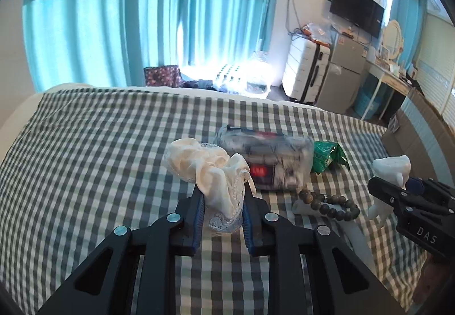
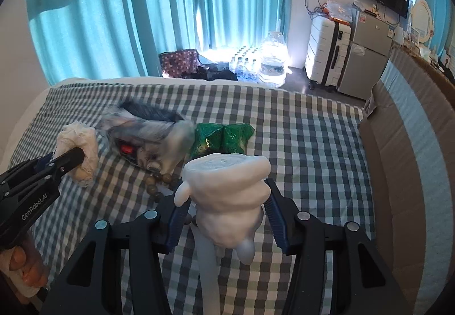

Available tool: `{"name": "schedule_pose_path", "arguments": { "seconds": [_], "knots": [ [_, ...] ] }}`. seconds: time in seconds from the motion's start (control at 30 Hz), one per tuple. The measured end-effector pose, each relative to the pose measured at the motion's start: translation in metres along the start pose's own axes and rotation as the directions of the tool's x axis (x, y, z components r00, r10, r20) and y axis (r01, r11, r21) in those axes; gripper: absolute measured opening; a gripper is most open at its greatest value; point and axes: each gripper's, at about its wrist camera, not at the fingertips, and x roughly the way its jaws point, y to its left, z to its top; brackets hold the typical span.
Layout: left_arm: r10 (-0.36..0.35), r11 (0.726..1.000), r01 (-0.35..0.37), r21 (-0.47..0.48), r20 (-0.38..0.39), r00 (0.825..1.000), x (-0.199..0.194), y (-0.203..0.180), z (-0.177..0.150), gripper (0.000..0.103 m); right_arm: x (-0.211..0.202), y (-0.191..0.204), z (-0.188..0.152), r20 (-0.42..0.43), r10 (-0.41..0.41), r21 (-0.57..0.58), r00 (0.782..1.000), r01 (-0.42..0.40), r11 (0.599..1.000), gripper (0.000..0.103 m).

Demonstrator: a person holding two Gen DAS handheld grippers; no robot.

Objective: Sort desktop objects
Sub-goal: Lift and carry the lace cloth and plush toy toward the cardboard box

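Cream lace cloth (image 1: 212, 170) is pinched by the left gripper (image 1: 223, 189), held above the checked bedcover (image 1: 85, 144): light, limp, best gripped at a bunched fold. White tooth-shaped figure (image 2: 227, 189) is clamped in the right gripper (image 2: 224, 201): judged rigid, smooth, possibly slippery. "GenRobot.AI" and "DAS" are read on gripper bodies.

Left gripper (image 1: 223, 187), right gripper (image 2: 227, 195) both clamped, raised.
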Motion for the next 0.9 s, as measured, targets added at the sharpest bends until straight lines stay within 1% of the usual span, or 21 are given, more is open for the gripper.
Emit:
{"name": "schedule_pose_path", "arguments": {
  "seconds": [0.13, 0.27, 0.5, 0.9],
  "knots": [
    [0.043, 0.999, -0.044, 0.029, 0.057, 0.997, -0.027, 0.002, -0.003, 0.023, -0.013, -0.001, 0.003, 0.019, 0.011, -0.007, 1.000, -0.011, 1.000, 0.051],
    [0.060, 0.997, -0.064, 0.040, 0.102, 0.993, -0.047, -0.004, 0.001, 0.023, -0.031, 0.001, 0.005, 0.047, 0.022, -0.014, 0.999, -0.021, 1.000, 0.051],
    [0.071, 0.996, -0.078, 0.039, 0.153, 0.986, -0.071, -0.018, 0.017, 0.023, -0.063, 0.003, 0.012, 0.093, 0.050, -0.037, 0.994, -0.046, 0.998, 0.051],
    [0.116, 0.993, -0.120, 0.003, 0.224, 0.968, -0.124, -0.023, 0.034, 0.023, -0.118, -0.001, 0.023, 0.183, 0.069, -0.042, 0.981, -0.063, 0.997, 0.051]
  ]
}}
